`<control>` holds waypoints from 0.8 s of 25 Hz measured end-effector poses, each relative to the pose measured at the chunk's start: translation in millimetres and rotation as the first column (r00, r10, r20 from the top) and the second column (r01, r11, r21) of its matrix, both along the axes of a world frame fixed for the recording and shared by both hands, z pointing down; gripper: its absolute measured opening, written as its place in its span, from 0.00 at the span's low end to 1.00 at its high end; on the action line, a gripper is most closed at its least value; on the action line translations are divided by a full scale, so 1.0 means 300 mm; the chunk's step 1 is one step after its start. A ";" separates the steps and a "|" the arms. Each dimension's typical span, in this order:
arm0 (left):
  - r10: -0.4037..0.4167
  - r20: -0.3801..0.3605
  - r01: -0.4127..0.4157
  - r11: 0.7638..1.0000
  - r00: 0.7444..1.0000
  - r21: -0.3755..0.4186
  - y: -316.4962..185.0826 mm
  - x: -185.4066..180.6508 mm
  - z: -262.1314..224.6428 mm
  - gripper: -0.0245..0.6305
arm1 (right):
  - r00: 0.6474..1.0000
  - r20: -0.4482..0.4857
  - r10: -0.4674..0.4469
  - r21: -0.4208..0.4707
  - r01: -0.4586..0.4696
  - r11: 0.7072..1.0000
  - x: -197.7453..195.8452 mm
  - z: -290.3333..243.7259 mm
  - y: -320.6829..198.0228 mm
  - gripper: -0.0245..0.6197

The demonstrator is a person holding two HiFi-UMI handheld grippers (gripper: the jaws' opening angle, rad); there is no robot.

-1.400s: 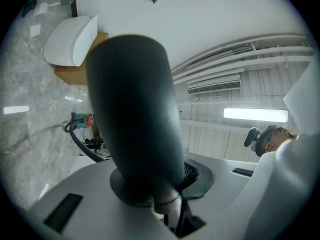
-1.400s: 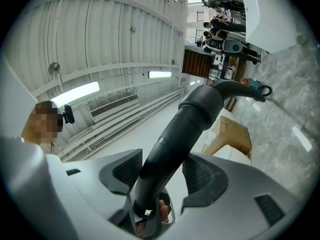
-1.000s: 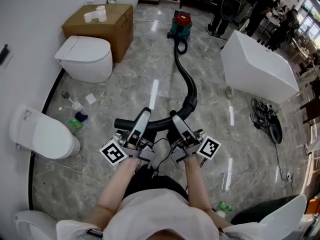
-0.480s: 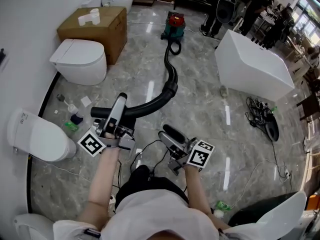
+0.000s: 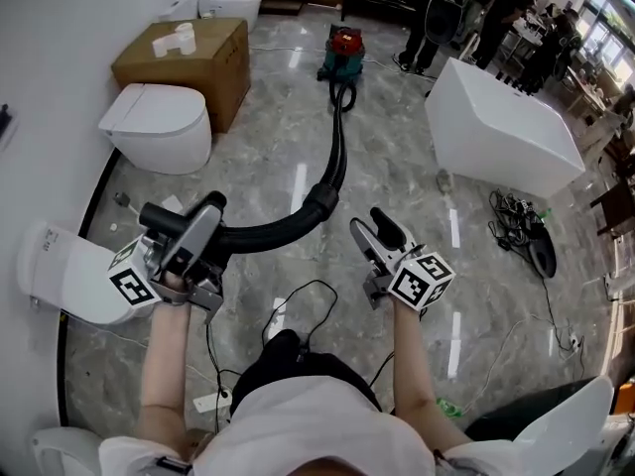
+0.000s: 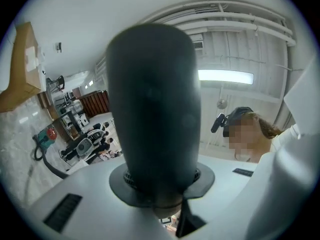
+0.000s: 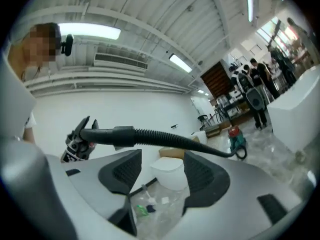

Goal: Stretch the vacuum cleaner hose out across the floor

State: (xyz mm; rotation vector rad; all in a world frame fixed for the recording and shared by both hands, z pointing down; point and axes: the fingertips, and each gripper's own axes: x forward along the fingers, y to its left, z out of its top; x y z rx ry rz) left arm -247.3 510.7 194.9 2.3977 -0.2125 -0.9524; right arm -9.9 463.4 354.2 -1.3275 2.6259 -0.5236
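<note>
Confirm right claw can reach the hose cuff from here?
Probably yes: the right claw is open, empty and close beside the hose cuff, with nothing between them.

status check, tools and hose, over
Tools: left tool shut on hose at its rigid end, right tool open, empty. Hose bends back to red vacuum cleaner. Nearby: toilet beside left tool.

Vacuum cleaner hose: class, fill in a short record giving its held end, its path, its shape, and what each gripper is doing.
held end: rigid black tube, clamped in the left gripper
path: hose runs from the tube across the floor to the vacuum cleaner
shape: curved, not yet straight
right gripper: jaws apart, empty, beside the hose
</note>
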 end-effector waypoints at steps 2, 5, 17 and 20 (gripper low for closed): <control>0.050 0.039 -0.051 0.999 0.998 0.015 0.027 0.024 0.021 0.19 | 0.977 -0.210 0.025 0.054 -0.014 0.998 -0.004 0.008 -0.032 0.43; 0.108 0.093 -0.113 0.992 0.990 0.050 0.065 0.060 0.043 0.19 | 0.911 -0.411 -0.022 0.043 0.043 0.998 -0.030 0.066 -0.041 0.43; 0.222 0.386 -0.317 0.927 0.895 0.199 0.149 0.236 0.153 0.18 | 0.987 -0.155 0.044 -0.106 -0.061 0.992 0.104 0.153 0.017 0.43; 0.253 0.450 -0.384 0.895 0.856 0.226 0.173 0.299 0.175 0.18 | 0.988 -0.152 0.038 -0.107 -0.055 0.993 0.094 0.159 0.031 0.43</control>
